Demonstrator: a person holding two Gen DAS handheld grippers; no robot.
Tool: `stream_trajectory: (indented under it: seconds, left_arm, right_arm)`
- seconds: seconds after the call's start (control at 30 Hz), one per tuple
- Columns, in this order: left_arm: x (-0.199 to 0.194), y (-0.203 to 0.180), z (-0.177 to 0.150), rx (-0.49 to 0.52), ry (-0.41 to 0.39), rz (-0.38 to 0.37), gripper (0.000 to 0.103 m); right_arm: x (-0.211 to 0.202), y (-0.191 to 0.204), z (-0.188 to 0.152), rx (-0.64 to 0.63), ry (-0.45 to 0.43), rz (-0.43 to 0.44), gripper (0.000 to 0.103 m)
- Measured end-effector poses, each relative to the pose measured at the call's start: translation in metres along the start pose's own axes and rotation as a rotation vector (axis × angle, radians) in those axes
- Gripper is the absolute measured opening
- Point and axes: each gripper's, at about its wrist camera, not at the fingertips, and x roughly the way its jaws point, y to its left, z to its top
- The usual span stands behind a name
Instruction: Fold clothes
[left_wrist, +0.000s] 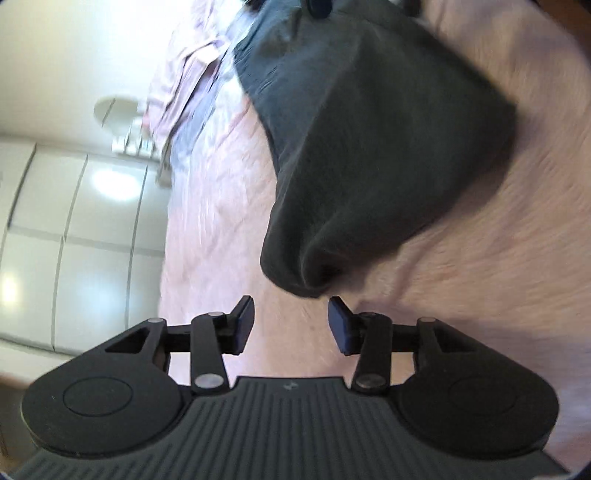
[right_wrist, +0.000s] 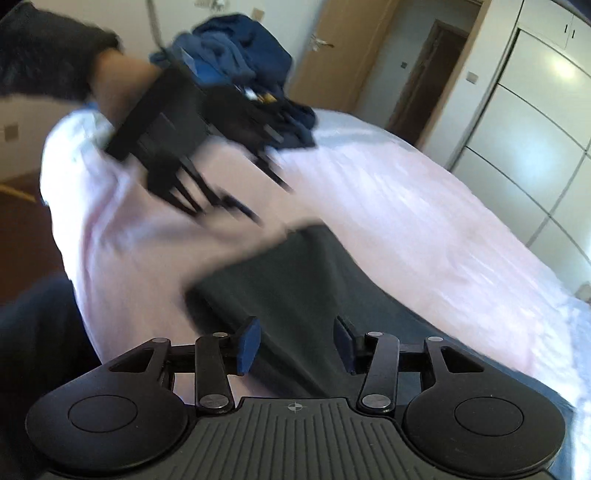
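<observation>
Currently between folds: dark grey garment (left_wrist: 369, 155) lies part-folded on pink bedsheet (left_wrist: 480, 258), bunched corner just ahead of left gripper (left_wrist: 291, 325), jaws wide, empty. Right gripper (right_wrist: 295, 343) wide, empty, over same garment (right_wrist: 295, 280). Next, by my read: close on corner, fold across.

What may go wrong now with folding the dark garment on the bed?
1. Both the left gripper and right gripper are open, so the dark garment is unheld and its bulged corner may unfold.
2. The views are blurred by fast motion; a grasp may also catch the pink sheet.
</observation>
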Motion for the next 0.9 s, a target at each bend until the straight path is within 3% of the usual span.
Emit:
stream_trajectory:
  seconds: [0.13, 0.17, 0.23, 0.3, 0.37, 0.53, 0.57, 0.6, 0.63, 0.8, 0.83, 0.87, 0.9]
  left_arm:
    - [0.015, -0.002, -0.01, 0.024, -0.068, 0.01, 0.048]
    - [0.015, -0.004, -0.014, 0.024, -0.078, 0.01, 0.054]
    - [0.013, -0.007, -0.02, 0.02, -0.095, 0.015, 0.056]
    - [0.004, -0.014, -0.024, 0.012, -0.11, 0.024, 0.056]
    - [0.003, -0.017, -0.027, 0.021, -0.125, 0.04, 0.057]
    - [0.005, -0.024, -0.024, 0.068, -0.166, 0.077, 0.062]
    - [0.003, -0.026, -0.023, 0.088, -0.177, 0.088, 0.063]
    - [0.003, -0.028, -0.02, 0.114, -0.191, 0.101, 0.063]
    - [0.002, -0.031, -0.018, 0.141, -0.204, 0.114, 0.064]
    - [0.011, -0.034, 0.008, 0.239, -0.283, 0.249, 0.065]
    - [0.013, -0.032, 0.014, 0.25, -0.292, 0.273, 0.056]
    - [0.015, -0.03, 0.018, 0.26, -0.294, 0.291, 0.035]
    - [0.017, -0.026, 0.018, 0.269, -0.296, 0.289, 0.033]
  right_arm:
    - [0.05, 0.053, 0.026, -0.112, 0.075, 0.008, 0.047]
    - [0.063, 0.068, 0.026, -0.19, 0.104, -0.004, 0.047]
    - [0.081, 0.096, 0.022, -0.366, 0.151, -0.051, 0.047]
    - [0.087, 0.113, 0.016, -0.491, 0.182, -0.092, 0.047]
    - [0.085, 0.116, 0.017, -0.514, 0.181, -0.105, 0.047]
    - [0.093, 0.102, 0.012, -0.499, 0.174, -0.126, 0.045]
    - [0.089, 0.1, 0.014, -0.48, 0.166, -0.124, 0.038]
    - [0.085, 0.098, 0.017, -0.461, 0.158, -0.122, 0.021]
    - [0.078, 0.094, 0.02, -0.438, 0.146, -0.122, 0.016]
    - [0.021, 0.058, 0.042, -0.269, 0.078, -0.148, 0.013]
    - [0.013, 0.054, 0.043, -0.245, 0.075, -0.147, 0.013]
    - [0.008, 0.053, 0.042, -0.24, 0.074, -0.151, 0.012]
    - [0.003, 0.052, 0.041, -0.236, 0.073, -0.155, 0.012]
